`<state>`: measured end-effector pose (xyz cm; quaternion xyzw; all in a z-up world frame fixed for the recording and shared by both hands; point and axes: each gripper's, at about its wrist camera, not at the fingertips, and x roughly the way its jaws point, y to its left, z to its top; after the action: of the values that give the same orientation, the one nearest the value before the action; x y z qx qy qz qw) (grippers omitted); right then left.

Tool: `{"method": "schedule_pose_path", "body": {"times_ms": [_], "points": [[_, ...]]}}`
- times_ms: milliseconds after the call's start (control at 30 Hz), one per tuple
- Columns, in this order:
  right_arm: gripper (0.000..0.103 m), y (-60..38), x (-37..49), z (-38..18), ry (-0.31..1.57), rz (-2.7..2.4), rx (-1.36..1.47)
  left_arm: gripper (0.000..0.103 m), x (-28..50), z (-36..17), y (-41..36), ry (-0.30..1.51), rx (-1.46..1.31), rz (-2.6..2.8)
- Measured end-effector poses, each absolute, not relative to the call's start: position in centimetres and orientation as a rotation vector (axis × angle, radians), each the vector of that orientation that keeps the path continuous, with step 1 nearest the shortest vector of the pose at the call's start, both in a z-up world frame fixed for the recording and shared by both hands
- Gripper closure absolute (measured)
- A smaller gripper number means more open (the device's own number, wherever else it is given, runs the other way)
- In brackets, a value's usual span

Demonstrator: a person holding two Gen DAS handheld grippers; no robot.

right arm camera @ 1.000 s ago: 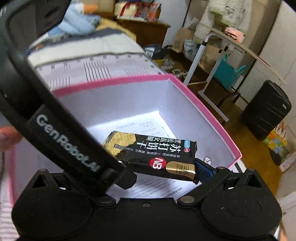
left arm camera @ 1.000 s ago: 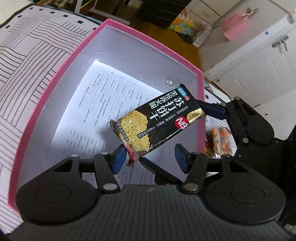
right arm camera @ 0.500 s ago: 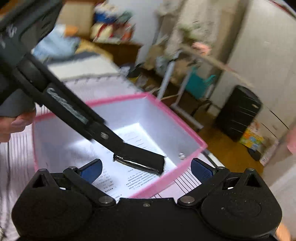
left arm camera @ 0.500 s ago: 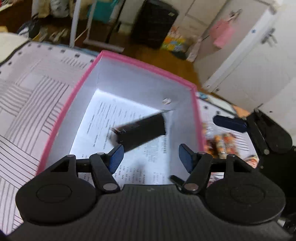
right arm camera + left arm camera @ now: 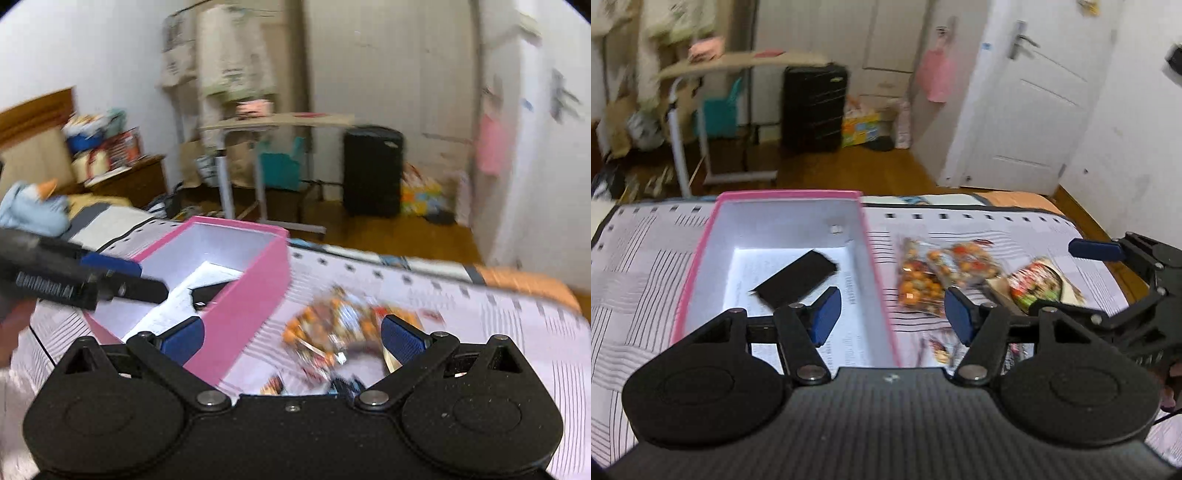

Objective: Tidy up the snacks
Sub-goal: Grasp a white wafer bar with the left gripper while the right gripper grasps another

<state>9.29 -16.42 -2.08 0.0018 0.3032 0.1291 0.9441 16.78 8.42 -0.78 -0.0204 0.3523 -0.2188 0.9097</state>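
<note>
A: Where does the black cracker packet [image 5: 796, 277] lie?

B: Flat on the printed paper lining the floor of the pink-rimmed box [image 5: 701, 243], which sits on a bed [image 5: 635, 251] covered in a line-patterned sheet, toward the bed's far edge.

A: And the left gripper [image 5: 892, 308]?

B: It hangs above the box's right wall, blue-padded fingers [image 5: 824, 309] spread wide, nothing between them.

A: The right one?

B: The right gripper [image 5: 291, 334] hovers over the loose snacks, its fingers [image 5: 402, 339] likewise parted and empty.

A: What waits outside the box?

B: A cluster of orange-speckled snack bags [image 5: 938, 269] on the sheet just right of the box, and a red-and-green packet [image 5: 1036, 282] further right, toward the bed's right edge. Motion blur smears their labels in both views.

A: Behind the bed?

B: A black suitcase [image 5: 814, 107] against the wall, a white door [image 5: 1030, 96], and a rolling side table [image 5: 273, 122] on the wooden floor.
</note>
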Motion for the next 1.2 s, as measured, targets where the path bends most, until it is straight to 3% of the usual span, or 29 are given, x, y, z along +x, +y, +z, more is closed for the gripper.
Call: {"method": "schedule_pose_path", "body": {"times_ms": [267, 400, 500, 567, 900, 933, 967, 1033, 1200], "points": [[0.022, -18.7, 8.1, -7.4, 0.743, 0.134, 0.107, 0.053, 12.9, -4.6, 1.9, 0.774, 0.148, -0.562], [0.03, -19.0, 8.0, -10.3, 0.787, 0.088, 0.116, 0.066, 12.0, -7.2, -0.5, 0.791, 0.264, -0.558], [0.041, -19.9, 7.9, -12.5, 0.816, 0.046, 0.167, 0.066, 11.8, -9.1, -1.6, 0.804, 0.324, -0.526], [0.057, -20.4, 8.4, -14.0, 0.839, -0.002, 0.193, 0.066, 11.9, -10.2, -2.1, 0.817, 0.341, -0.514], [0.054, -21.8, 9.2, -17.5, 0.885, -0.015, 0.376, 0.065, 12.3, -15.1, -4.9, 0.761, 0.565, -0.401], [0.057, -21.7, 9.3, -17.6, 0.88, -0.012, 0.369, 0.065, 12.4, -15.4, -5.1, 0.755, 0.579, -0.386], [0.073, -21.5, 9.3, -17.7, 0.875, -0.01, 0.346, 0.065, 12.7, -15.7, -5.4, 0.753, 0.587, -0.378], [0.074, -21.2, 9.3, -17.4, 0.873, 0.005, 0.282, 0.065, 13.2, -16.3, -5.6, 0.762, 0.59, -0.364], [0.074, -21.5, 8.6, -15.0, 0.831, 0.009, 0.223, 0.077, 13.5, -16.4, -5.8, 0.798, 0.575, -0.348]]}}
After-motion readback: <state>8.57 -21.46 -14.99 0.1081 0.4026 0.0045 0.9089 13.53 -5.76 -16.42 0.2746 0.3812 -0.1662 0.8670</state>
